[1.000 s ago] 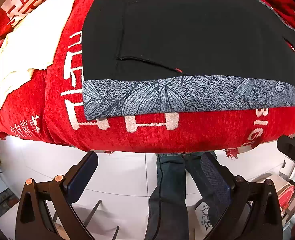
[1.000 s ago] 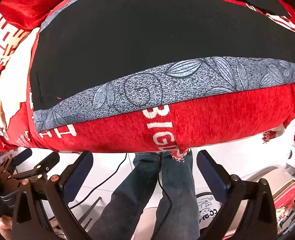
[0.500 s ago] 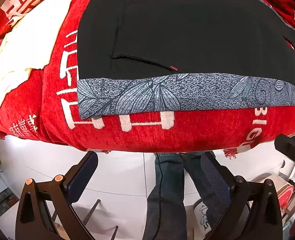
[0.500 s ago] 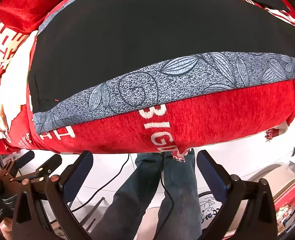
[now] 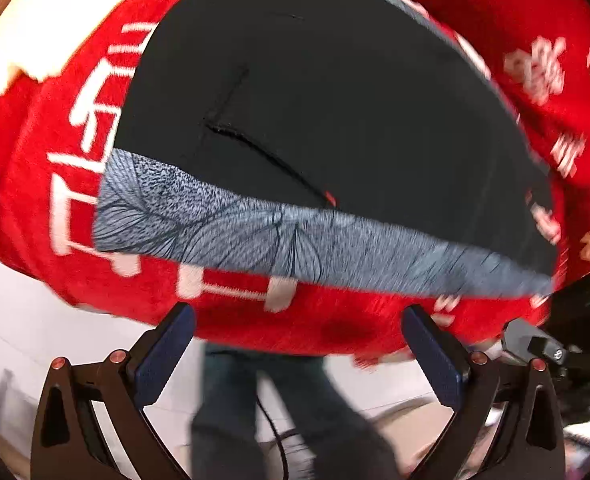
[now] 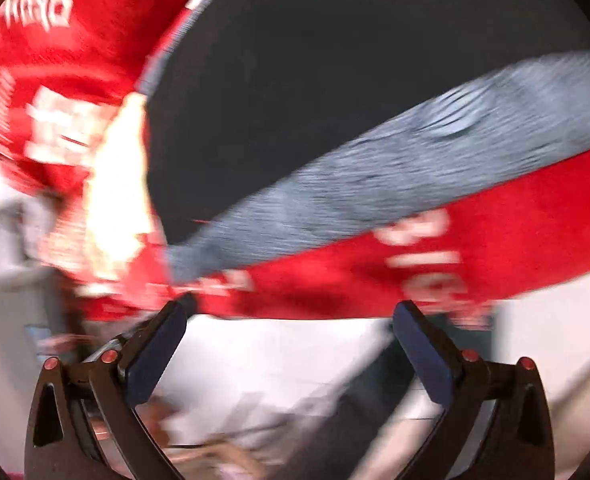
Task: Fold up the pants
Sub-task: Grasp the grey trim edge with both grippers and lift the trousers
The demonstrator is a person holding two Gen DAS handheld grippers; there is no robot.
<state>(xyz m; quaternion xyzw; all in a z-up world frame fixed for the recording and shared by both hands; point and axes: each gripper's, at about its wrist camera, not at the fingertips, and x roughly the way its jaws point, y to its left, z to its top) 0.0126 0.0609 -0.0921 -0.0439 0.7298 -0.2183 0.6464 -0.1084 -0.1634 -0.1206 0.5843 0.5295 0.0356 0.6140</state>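
Black pants [image 5: 335, 112] lie flat on a red cloth-covered table [image 5: 255, 320], with a grey leaf-patterned waistband [image 5: 279, 240] along the near edge and a slanted pocket slit above it. My left gripper [image 5: 299, 320] is open, its blue pads just below the table's front edge, apart from the fabric. In the right wrist view, strongly blurred, the same pants [image 6: 335, 80] and grey waistband [image 6: 375, 176] slope up to the right. My right gripper [image 6: 291, 316] is open too, at the table's front edge below the band, holding nothing.
A cream patch [image 5: 35, 20] shows on the red cloth to the left of the pants. A person's legs in blue jeans [image 5: 263, 408] stand below the table on a pale floor. My other gripper's dark body [image 5: 535, 344] shows at the right.
Both grippers have swung and moved closer to the table's front edge. The views tilt and blur, the right one strongly. Both jaws stay open and the pants lie as before.
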